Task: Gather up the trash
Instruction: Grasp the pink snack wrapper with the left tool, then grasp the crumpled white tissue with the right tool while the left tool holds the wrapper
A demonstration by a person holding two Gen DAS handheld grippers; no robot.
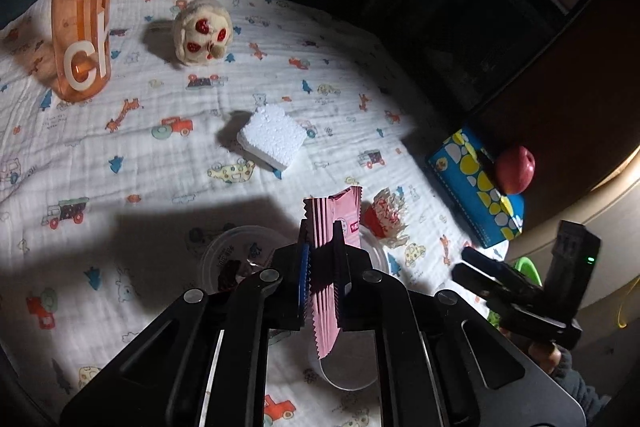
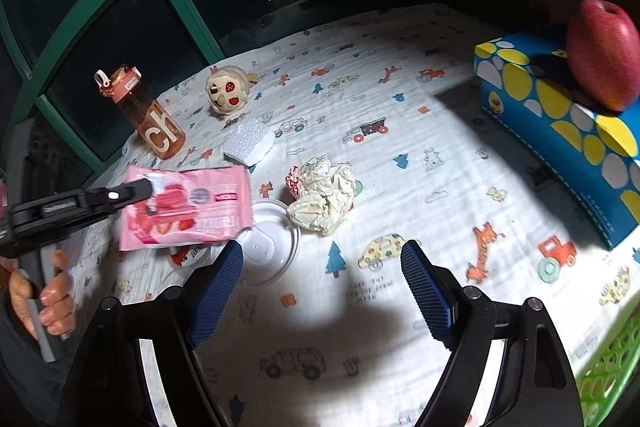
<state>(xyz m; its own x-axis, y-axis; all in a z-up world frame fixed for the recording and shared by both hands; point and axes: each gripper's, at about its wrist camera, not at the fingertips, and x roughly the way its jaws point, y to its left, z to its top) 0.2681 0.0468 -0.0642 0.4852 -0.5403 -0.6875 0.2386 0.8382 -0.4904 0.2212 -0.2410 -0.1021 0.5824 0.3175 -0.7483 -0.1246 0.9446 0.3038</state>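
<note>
My left gripper [image 1: 323, 259] is shut on a pink snack wrapper [image 1: 332, 251] and holds it above the table; in the right wrist view the left gripper [image 2: 140, 189] and the wrapper [image 2: 188, 213] show at the left. My right gripper [image 2: 322, 267] is open and empty above the cloth; it also shows in the left wrist view [image 1: 472, 263]. A crumpled paper ball [image 2: 324, 193] lies ahead of it, also visible in the left wrist view [image 1: 386, 217]. A white foam block [image 1: 274, 139] [image 2: 250, 143] lies further back. A clear plastic lid [image 2: 272, 247] [image 1: 236, 255] lies under the wrapper.
An orange water bottle [image 1: 82, 23] [image 2: 148, 113] and a plush toy [image 1: 204, 33] [image 2: 228, 91] stand at the back. A blue tissue box [image 2: 560, 131] [image 1: 476, 187] carries a red apple [image 2: 604, 53] [image 1: 516, 169]. A green basket [image 2: 608, 375] is at the right edge.
</note>
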